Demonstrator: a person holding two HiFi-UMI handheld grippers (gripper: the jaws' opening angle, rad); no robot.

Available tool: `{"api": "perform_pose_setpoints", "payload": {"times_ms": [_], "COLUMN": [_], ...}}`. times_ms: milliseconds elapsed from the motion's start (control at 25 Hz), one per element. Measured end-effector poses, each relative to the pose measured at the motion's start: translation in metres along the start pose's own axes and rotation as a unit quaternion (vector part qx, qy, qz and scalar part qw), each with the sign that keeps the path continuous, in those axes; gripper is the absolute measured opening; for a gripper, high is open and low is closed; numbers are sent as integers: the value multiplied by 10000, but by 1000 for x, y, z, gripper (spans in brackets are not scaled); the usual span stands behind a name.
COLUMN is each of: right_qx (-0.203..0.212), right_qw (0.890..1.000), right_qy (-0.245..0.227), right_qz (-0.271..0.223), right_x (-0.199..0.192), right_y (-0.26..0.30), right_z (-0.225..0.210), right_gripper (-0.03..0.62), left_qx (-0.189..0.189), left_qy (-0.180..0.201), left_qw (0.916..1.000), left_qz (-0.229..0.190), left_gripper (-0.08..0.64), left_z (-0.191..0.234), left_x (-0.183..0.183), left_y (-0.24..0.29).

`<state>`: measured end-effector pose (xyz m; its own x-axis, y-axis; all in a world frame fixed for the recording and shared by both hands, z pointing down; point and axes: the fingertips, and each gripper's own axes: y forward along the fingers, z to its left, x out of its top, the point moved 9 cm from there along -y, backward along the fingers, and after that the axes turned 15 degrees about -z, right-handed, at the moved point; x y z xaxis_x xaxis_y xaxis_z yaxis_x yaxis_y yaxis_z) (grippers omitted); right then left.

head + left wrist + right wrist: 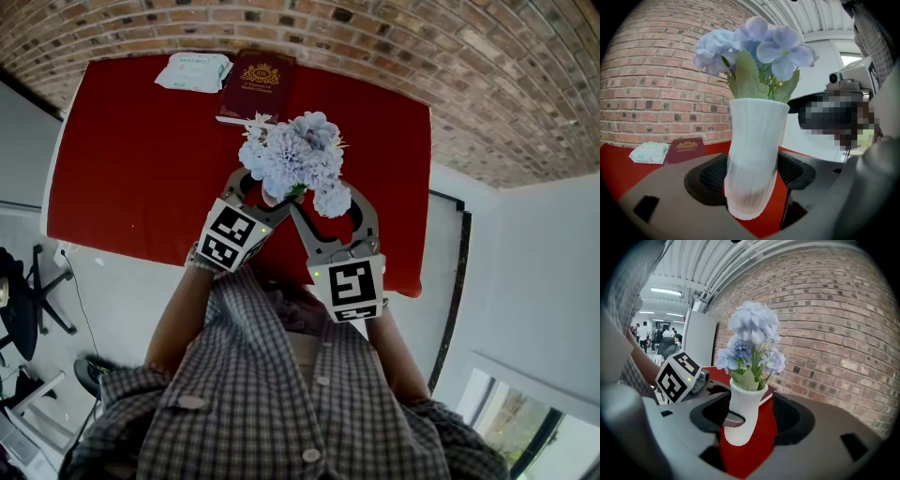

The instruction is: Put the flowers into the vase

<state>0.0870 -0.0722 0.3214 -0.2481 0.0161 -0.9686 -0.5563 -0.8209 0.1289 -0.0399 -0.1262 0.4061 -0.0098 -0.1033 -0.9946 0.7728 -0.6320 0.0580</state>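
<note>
Flowers (295,155) already in the vase (752,154); left gripper (752,174) apparently clamps it, right gripper (752,420) spread open. Next: release gently.

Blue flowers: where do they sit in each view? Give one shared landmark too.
Head view: blue flowers at centre, slightly high.
Left gripper view: top centre, standing in the white vase.
Right gripper view: centre, upper half, in the same vase.
Shared landmark: brick wall, beyond the flowers in every view.
</note>
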Motion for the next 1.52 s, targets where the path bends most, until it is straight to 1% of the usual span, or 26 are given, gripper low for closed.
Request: {"api": "perform_pose_setpoints", "payload": {"times_ms": [80, 160, 320, 360, 400, 480, 720, 880, 1040, 1240, 1440, 1480, 1520], "right_qx": [-85, -184, -401, -479, -552, -652, -781, -815, -852, -872, -860, -866, -874], "right_qw": [9999, 9994, 9984, 9980, 9975, 9967, 9951, 9944, 9938, 9932, 9931, 9929, 9927], "right_qy": [69, 136, 171, 167, 176, 233, 368, 434, 471, 535, 582, 607, 632], "right_qz": [130, 241, 366, 383, 399, 427, 488, 522, 547, 561, 553, 545, 538], "right_x": [-7, -14, -24, -26, -27, -29, -32, -32, -34, -36, -38, -38, -39], "right_y": [-3, -7, -12, -14, -16, -19, -23, -24, -24, -22, -20, -21, -21], "right_z": [-2, -4, -4, -4, -4, -6, -10, -11, -13, -15, -16, -16, -16], "right_gripper": [281, 255, 168, 122, 102, 85, 84, 84, 84, 84, 84, 76, 71], "left_qx": [3, -4, -22, -24, -28, -50, -136, -198, -281, -272, -91, -45, -4], "left_qy": [-3, -9, -3, 0, 2, 4, -85, -219, -90, 27, 168, 184, 213], "left_qw": [10000, 10000, 10000, 10000, 10000, 10000, 9999, 9996, 9995, 9995, 9996, 9995, 9993], "left_qz": [6, 12, 15, -4, -23, -36, 25, 14, 96, 147, 231, 264, 302], "left_gripper": [337, 337, 337, 337, 337, 337, 337, 337, 337, 337, 336, 334, 321], "left_z": [0, 0, 0, 0, 0, 0, 1, 1, 1, 5, 11, 12, 13], "left_x": [0, 0, -1, -1, -1, -1, 1, 4, 7, 12, 15, 15, 15], "left_y": [0, 0, 0, -1, -1, -1, -2, -3, -7, -18, -33, -35, -38]}}
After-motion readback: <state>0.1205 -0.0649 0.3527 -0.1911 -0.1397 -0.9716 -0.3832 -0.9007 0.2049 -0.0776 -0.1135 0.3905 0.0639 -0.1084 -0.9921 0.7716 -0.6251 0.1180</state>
